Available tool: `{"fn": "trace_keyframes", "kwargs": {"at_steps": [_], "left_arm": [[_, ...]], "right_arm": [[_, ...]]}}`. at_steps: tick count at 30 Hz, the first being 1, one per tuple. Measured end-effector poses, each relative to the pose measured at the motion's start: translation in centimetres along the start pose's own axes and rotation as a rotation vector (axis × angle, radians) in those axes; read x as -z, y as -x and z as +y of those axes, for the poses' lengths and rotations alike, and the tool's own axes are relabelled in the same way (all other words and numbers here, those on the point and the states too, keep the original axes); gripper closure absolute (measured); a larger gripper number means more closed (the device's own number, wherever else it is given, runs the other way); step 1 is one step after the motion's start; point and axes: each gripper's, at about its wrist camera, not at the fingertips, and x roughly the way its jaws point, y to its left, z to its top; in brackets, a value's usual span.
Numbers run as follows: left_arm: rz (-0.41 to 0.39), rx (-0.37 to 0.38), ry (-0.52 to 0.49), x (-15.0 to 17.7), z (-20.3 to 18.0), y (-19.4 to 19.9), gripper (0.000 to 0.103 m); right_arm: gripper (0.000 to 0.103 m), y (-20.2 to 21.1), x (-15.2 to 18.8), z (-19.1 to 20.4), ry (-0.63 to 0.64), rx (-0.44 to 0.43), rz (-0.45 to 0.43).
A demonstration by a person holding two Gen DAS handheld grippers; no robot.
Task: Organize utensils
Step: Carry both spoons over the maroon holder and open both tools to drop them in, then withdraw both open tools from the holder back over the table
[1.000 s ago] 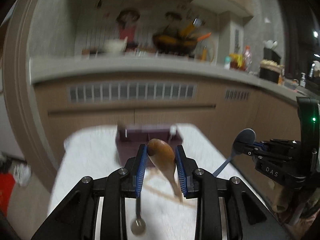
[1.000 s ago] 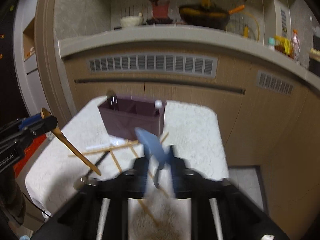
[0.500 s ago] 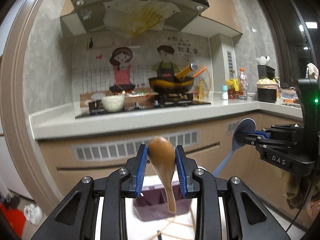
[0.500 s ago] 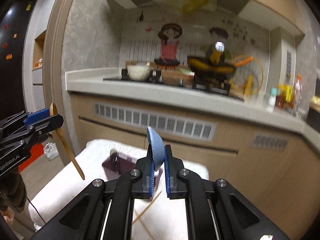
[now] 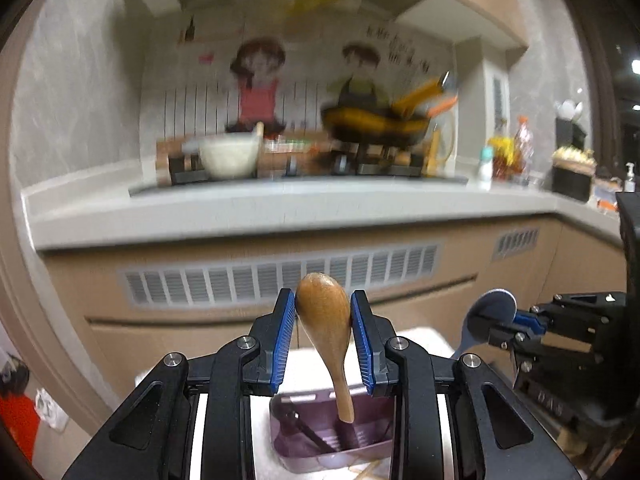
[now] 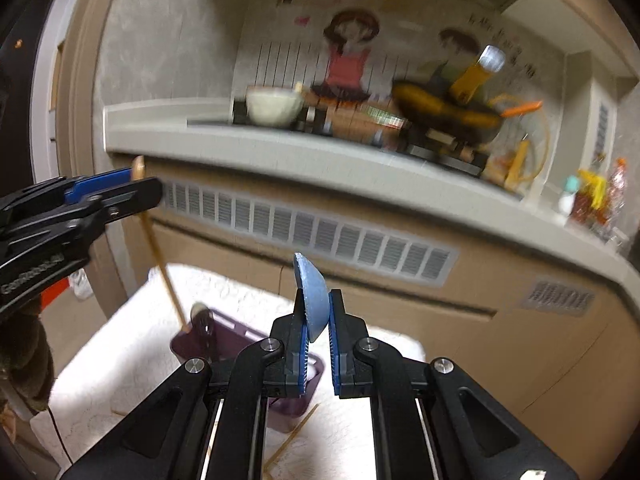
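A kitchen fills the background: a pale grey counter runs across the far side, carrying a white bowl and a dark wok on a stove, in front of a backsplash painted with two cartoon cooks. Beige cabinet fronts with a slotted vent sit below it, and bottles stand at the counter's far right.

The left tool is clenched on the bowl of a wooden spoon, blue pads pressing either side, with the handle hanging down toward the nearer side. The right tool is clamped edge-on around the bowl of a blue spoon; in the left wrist view that same spoon shows at the right, gripped by black fingers.

Below both tools lies the tabletop, covered in a white textured cloth. On it stands a dark purple utensil holder with inner dividers; a dark-handled utensil leans inside it. The wooden spoon's handle tip hangs just over the holder's left end in the right wrist view. Thin wooden chopsticks lie loose on the cloth beside the holder's near side. At the far left, on the floor, something red is visible, too blurred to identify.
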Motion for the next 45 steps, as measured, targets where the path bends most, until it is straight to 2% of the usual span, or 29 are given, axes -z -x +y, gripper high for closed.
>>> {"fn": "trace_keyframes", "kwargs": {"at_steps": [5, 10, 11, 12, 13, 14, 15, 23, 27, 30, 34, 37, 39, 42, 45], "left_arm": [[0.131, -0.035, 0.017, 4.1, 0.5, -5.7, 0.073], [0.228, -0.055, 0.024, 7.2, 0.8, -8.7, 0.071], [0.239, -0.058, 0.021, 7.6, 0.7, -9.2, 0.070], [0.245, -0.057, 0.017, 7.8, 0.6, -9.4, 0.068], [0.248, -0.057, 0.013, 8.0, 0.5, -9.6, 0.064], [0.247, -0.056, 0.010, 8.0, 0.4, -9.6, 0.061], [0.244, -0.054, 0.007, 8.0, 0.2, -9.6, 0.060], [0.224, -0.029, -0.013, 7.4, -1.1, -7.9, 0.048], [0.211, -0.028, -0.021, 7.2, -1.6, -6.1, 0.046], [0.203, -0.030, -0.026, 7.3, -1.6, -4.6, 0.038], [0.203, -0.039, -0.033, 8.3, -1.5, -2.9, 0.037], [0.212, -0.034, 0.015, 9.8, -0.3, -1.7, 0.035], [0.247, -0.004, 0.065, 11.3, 0.9, -1.5, 0.033], [0.370, 0.097, 0.120, 14.3, 2.1, -2.6, 0.032], [0.483, 0.118, 0.095, 17.3, 2.1, -4.0, 0.032]], "right_arm": [[0.095, -6.4, 2.6, 1.0, -0.013, -0.042, 0.140], [0.093, -10.7, 5.0, 1.0, -0.046, -0.104, 0.258], [0.089, -11.0, 5.4, 0.9, -0.051, -0.109, 0.270], [0.079, -11.5, 5.8, 0.8, -0.060, -0.108, 0.283], [0.073, -11.6, 5.9, 0.7, -0.064, -0.107, 0.285], [0.063, -11.6, 6.2, 0.6, -0.069, -0.106, 0.281], [0.058, -11.4, 6.4, 0.4, -0.071, -0.099, 0.269], [0.052, -9.4, 6.8, -1.3, -0.081, -0.082, 0.228], [0.051, -7.8, 7.7, -2.0, -0.097, -0.081, 0.222], [0.049, -6.7, 8.5, -2.2, -0.097, -0.078, 0.218], [0.045, -5.6, 10.3, -2.0, -0.099, -0.082, 0.232], [0.043, -5.3, 12.0, -1.5, -0.102, -0.095, 0.259], [0.043, -5.1, 14.0, -1.3, -0.100, -0.103, 0.286], [0.043, -5.5, 16.1, -0.8, -0.094, -0.128, 0.338], [0.043, -6.2, 17.9, 0.2, -0.080, -0.148, 0.387]]}}
